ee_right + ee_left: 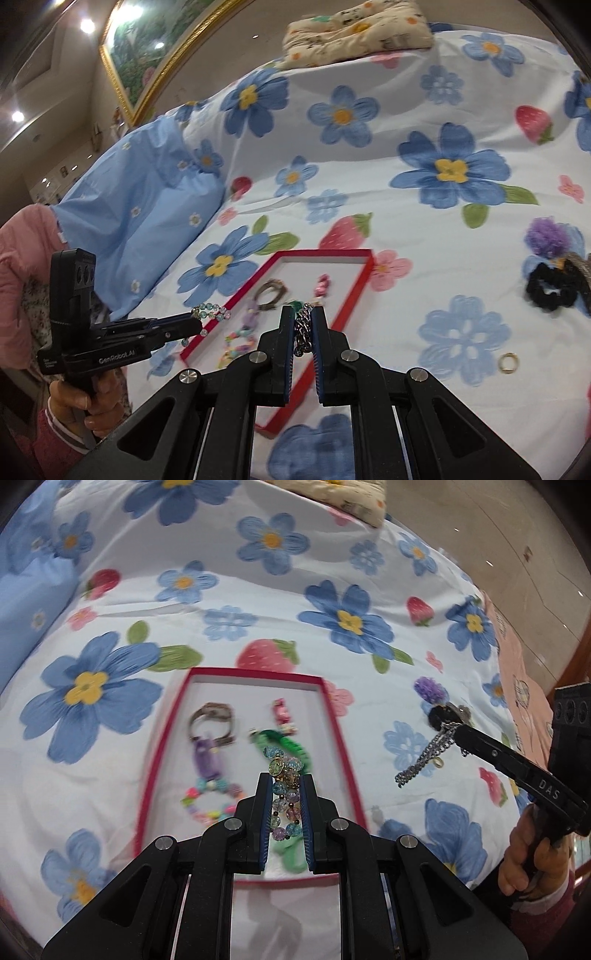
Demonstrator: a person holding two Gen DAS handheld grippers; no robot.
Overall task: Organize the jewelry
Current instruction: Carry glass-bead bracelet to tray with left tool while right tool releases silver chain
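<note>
A red-rimmed tray [168, 734] lies on the flowered bedsheet; it also shows in the right wrist view [364, 280]. In it lie a brown band [212, 720], a purple charm [207, 758], a coloured bead bracelet [210, 805], a pink charm [282, 712] and a green piece [286, 744]. My left gripper [284, 779] is shut on a glass bead bracelet [282, 771] above the tray's near end. My right gripper [303, 314] is shut on a silver chain [303, 328] held above the sheet; the chain also shows in the left wrist view [424, 755].
A purple pompom [546, 236], a black scrunchie [554, 288] and a gold ring [508, 362] lie on the sheet right of the tray. A blue pillow [140, 221] lies at the left and a patterned cushion [354, 29] at the back.
</note>
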